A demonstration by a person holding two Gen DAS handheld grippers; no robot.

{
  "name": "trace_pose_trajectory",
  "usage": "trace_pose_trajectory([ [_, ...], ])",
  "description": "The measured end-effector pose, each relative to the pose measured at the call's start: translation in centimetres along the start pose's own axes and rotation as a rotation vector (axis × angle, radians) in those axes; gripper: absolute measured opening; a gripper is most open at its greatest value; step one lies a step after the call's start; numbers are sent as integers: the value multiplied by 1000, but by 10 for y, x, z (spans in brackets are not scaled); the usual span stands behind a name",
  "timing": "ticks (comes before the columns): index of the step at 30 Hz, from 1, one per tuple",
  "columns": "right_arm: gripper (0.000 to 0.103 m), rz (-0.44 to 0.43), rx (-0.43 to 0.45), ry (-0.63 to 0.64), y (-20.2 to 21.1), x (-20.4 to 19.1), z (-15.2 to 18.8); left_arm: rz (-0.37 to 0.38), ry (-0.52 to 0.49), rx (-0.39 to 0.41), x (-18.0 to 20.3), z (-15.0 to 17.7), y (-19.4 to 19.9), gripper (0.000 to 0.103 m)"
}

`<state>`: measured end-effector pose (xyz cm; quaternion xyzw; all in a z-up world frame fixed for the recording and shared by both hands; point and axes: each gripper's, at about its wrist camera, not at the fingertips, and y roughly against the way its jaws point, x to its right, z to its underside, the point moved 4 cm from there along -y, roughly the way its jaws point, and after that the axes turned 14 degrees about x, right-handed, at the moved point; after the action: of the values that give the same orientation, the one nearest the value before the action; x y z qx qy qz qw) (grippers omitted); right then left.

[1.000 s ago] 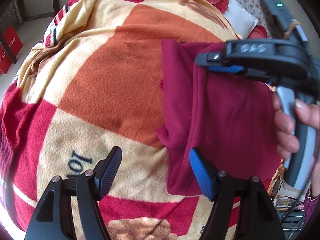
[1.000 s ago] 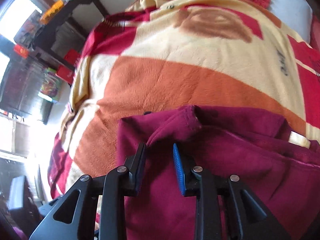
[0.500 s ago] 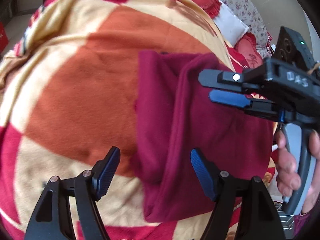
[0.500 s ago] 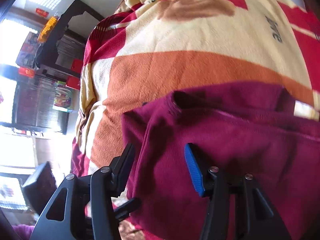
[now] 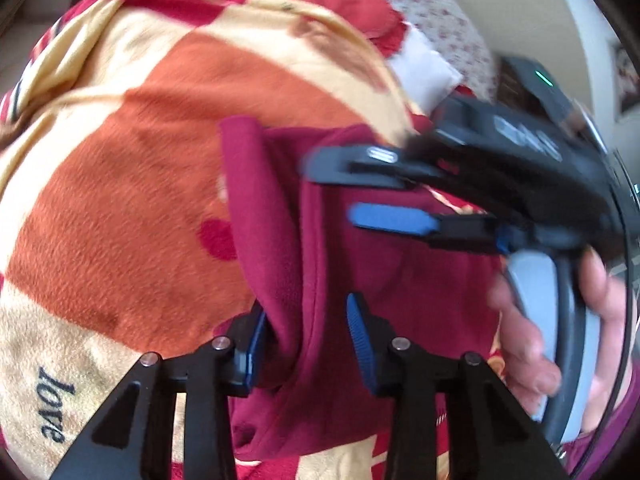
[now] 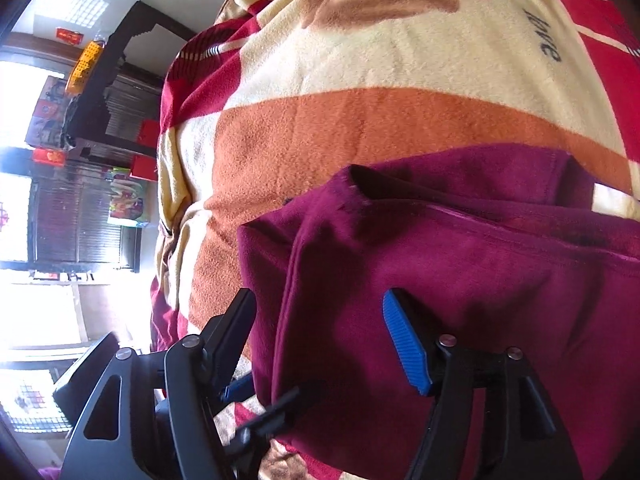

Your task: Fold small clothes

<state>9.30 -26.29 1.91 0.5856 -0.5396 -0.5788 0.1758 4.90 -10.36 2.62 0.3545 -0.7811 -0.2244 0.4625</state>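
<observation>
A bed under a checked orange, cream and red blanket (image 5: 132,184) fills the room's middle. On it lies the maroon garment (image 5: 304,248), long axis running away from the left claw (image 5: 306,342), which is closing on its folded edge; the right claw (image 6: 320,334) is opening above the cloth.

"love" in dark letters on the blanket (image 5: 120,208) (its cream patch, both views)
</observation>
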Motion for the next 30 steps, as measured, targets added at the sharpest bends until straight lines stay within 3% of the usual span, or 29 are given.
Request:
trace_pose_trajectory([
  [6, 58, -3, -51, 37, -15, -20, -3, 27, -62, 4, 20, 3, 4, 38],
  [15, 59, 147, -159, 229, -45, -40, 3, -3, -42, 2, 13, 3, 4, 36],
  [18, 46, 184, -173, 260, -50, -40, 5, -9, -50, 0, 16, 6, 4, 36],
  [21, 19, 211, -143, 265, -46, -34, 5, -19, -48, -2, 16, 6, 3, 36],
  [23, 8, 172, -114, 225, -40, -27, 5, -21, -41, -2, 18, 4, 5, 36],
  [27, 1, 121, -72, 178, -30, -17, 8, -27, -48, -11, 21, 1, 5, 37],
  [30, 0, 105, -51, 171, -26, -16, 11, -23, -43, -22, 21, 0, 6, 51],
])
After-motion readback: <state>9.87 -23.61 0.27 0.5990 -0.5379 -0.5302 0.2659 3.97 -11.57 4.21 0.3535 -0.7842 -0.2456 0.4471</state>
